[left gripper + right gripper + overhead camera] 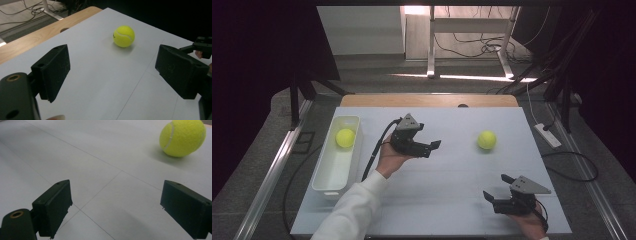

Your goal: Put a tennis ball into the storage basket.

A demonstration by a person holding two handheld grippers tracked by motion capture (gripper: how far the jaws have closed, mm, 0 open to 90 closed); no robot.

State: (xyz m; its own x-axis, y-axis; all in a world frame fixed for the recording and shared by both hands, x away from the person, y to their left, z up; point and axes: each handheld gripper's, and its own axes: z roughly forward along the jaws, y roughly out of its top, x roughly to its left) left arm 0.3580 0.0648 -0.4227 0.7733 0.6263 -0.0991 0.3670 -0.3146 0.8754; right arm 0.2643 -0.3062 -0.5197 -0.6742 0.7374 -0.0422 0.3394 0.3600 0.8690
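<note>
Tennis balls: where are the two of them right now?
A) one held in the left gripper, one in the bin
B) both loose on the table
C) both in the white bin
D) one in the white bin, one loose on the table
D: in the high view one tennis ball lies inside the white bin, and the other tennis ball sits free on the table, touched by neither gripper.
</note>
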